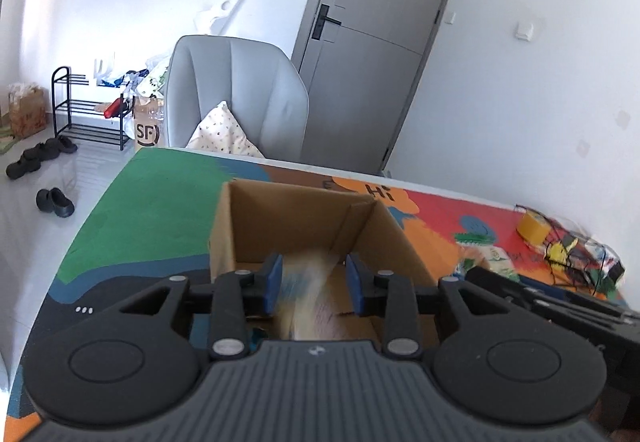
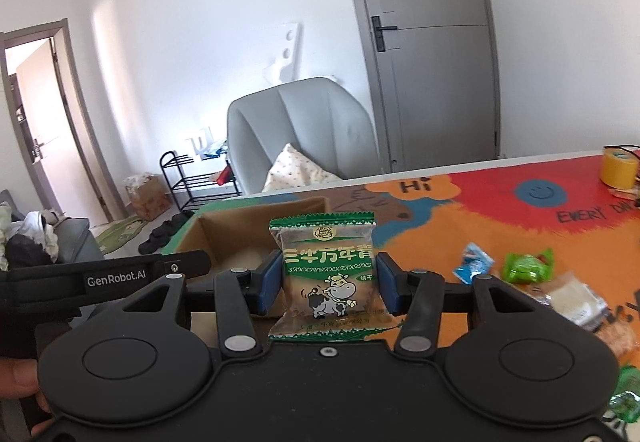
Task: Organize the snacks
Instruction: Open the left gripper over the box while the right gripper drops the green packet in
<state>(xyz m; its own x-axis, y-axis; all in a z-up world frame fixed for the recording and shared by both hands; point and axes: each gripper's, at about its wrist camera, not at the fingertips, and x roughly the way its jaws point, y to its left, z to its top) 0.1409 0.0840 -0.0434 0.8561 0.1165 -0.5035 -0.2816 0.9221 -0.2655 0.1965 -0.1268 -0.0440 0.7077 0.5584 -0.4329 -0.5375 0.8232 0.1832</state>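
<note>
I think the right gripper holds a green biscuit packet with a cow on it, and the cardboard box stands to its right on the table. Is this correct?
Not quite. The right gripper does hold the green biscuit packet with the cow, but the cardboard box stands to its left on the table, not to its right. The right wrist view shows this.

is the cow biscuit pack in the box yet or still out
Out. The biscuit pack is upright between the right gripper fingers, on the near side of the box, not inside it.
</note>
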